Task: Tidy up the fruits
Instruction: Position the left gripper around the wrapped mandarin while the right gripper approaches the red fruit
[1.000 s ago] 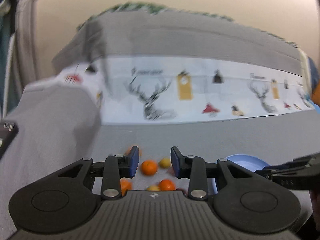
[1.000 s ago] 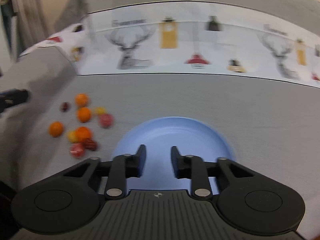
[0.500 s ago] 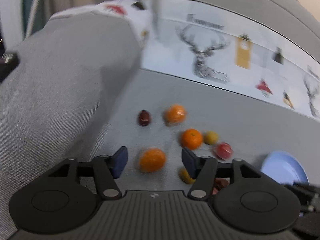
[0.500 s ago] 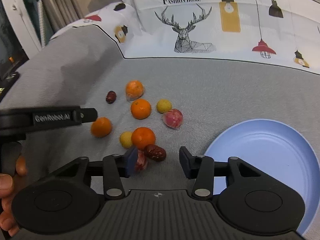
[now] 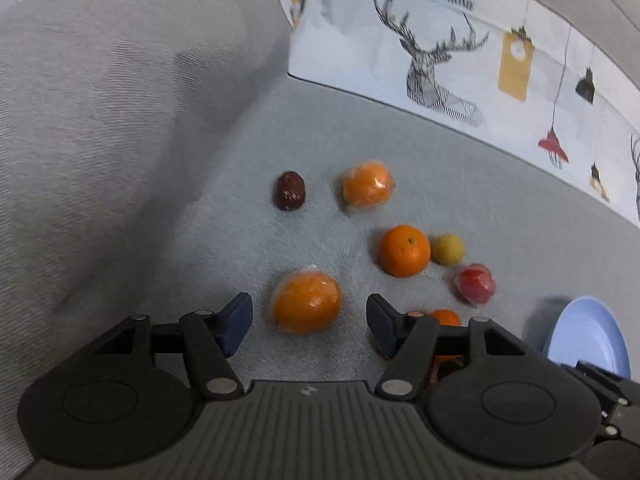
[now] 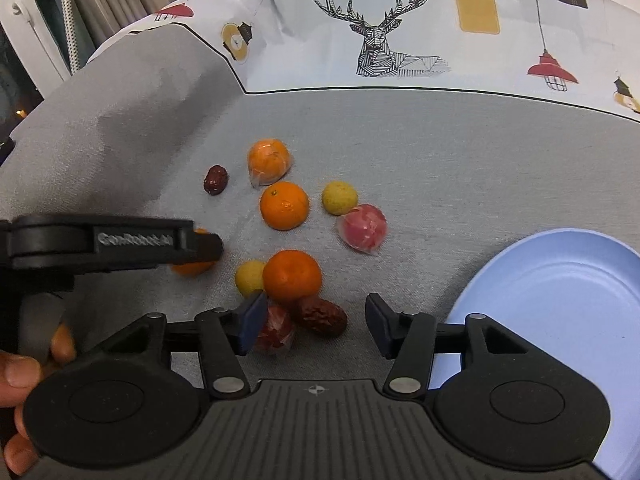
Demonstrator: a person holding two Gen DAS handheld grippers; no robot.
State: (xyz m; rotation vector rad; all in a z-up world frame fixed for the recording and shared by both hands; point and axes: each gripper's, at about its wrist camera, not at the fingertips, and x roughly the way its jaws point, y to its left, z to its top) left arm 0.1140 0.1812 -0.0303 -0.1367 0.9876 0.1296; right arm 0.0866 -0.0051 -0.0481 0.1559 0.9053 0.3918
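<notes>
Several small fruits lie on a grey sofa seat. My left gripper (image 5: 308, 324) is open, with a plastic-wrapped orange (image 5: 306, 302) between its jaws and untouched. Beyond it lie a dark date (image 5: 290, 190), another wrapped orange (image 5: 366, 188), a bare orange (image 5: 404, 250), a yellow fruit (image 5: 448, 249) and a wrapped red fruit (image 5: 476, 283). My right gripper (image 6: 316, 326) has its jaws opening. A wrinkled date (image 6: 320, 316) lies between them, clear of both pads. A wrapped red fruit (image 6: 276, 332) sits by its left finger, an orange (image 6: 292, 276) just beyond. The blue plate (image 6: 560, 300) is empty, at the right.
The left gripper's finger (image 6: 120, 242) crosses the right wrist view and covers part of an orange (image 6: 192, 268). A person's hand (image 6: 24, 360) holds it. A grey armrest (image 5: 100, 120) rises on the left. A deer-print back cushion (image 6: 400, 40) stands behind the fruits.
Both grippers dropped toward the fruit pile and spread their jaws from nearly shut. The left now straddles the wrapped orange, and the right straddles the near date.
</notes>
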